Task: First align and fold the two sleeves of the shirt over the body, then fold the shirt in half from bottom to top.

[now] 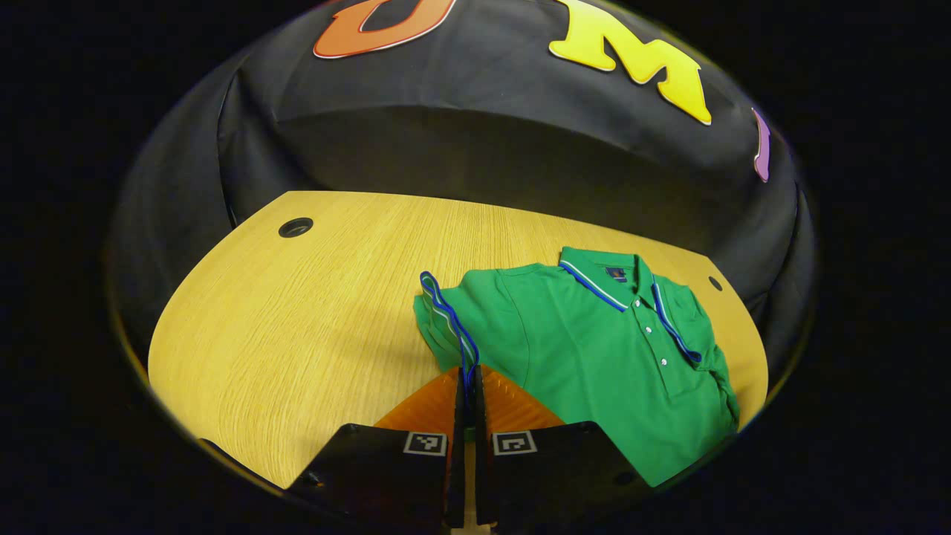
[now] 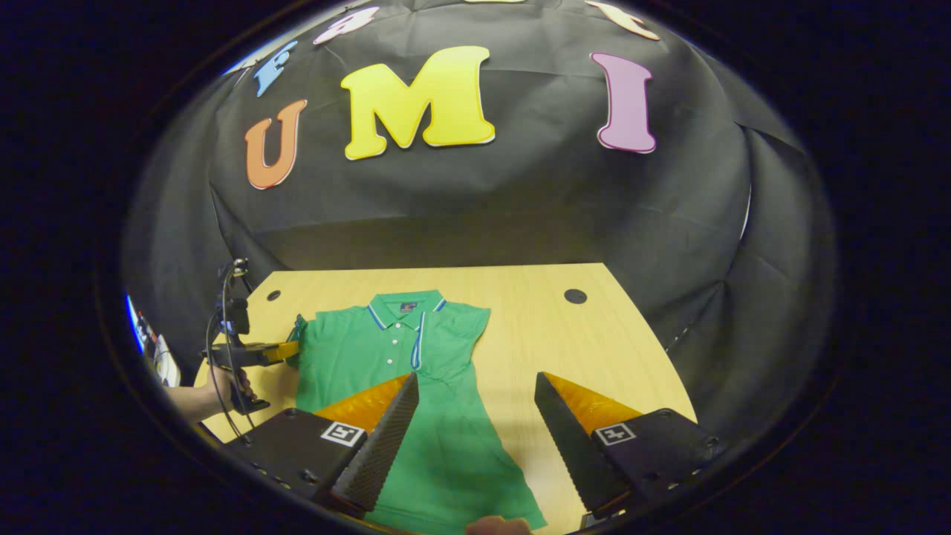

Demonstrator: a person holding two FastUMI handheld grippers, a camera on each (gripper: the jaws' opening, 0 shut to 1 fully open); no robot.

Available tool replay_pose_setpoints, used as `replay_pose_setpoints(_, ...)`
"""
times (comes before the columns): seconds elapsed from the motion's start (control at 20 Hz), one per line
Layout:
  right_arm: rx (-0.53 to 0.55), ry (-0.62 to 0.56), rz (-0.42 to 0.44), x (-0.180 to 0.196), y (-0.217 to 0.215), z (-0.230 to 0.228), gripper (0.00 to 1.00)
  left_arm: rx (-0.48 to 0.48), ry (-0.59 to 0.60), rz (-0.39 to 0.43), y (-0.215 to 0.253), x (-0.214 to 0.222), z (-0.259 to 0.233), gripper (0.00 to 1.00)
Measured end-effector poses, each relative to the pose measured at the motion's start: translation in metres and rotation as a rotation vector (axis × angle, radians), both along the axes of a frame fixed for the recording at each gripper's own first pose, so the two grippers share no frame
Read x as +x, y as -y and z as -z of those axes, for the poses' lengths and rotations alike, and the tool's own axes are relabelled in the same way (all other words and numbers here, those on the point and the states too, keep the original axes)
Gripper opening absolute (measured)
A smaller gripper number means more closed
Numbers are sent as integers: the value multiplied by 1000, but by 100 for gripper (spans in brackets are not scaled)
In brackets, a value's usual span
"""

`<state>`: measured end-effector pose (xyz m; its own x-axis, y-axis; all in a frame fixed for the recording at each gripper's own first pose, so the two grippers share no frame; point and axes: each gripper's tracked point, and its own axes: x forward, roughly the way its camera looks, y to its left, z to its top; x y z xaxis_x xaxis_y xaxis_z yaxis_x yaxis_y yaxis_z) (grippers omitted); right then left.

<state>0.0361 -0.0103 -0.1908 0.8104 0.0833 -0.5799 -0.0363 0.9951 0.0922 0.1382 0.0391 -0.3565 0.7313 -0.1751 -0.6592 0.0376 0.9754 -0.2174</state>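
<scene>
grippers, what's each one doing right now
Left tongs: closed on the sleeve of the green shirt.
Right tongs: open, holding nothing.

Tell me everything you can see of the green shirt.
The green shirt is a short-sleeved polo of knit-looking fabric, with blue-and-white trim on collar and sleeve cuffs and a placket with small white buttons. It lies front-up on the wooden table, collar toward the booth wall. In the right gripper view, the sleeve on the right side looks already folded in. The left gripper is shut on the other sleeve's cuff, lifting it. The right gripper hangs open above the lower body.
</scene>
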Motion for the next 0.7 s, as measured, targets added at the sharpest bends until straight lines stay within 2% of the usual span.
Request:
replay_pose_setpoints(0.45,31,-10,-2,0,-3,3,96,-9,68,45,12,10,-42,3)
replay_pose_setpoints(0.55,31,-2,-8,-2,-5,-1,94,2,79,53,22,14,-52,3)
replay_pose_setpoints(0.7,43,38,2,-5,0,-15,96,8,93,85,49,16,-71,3)
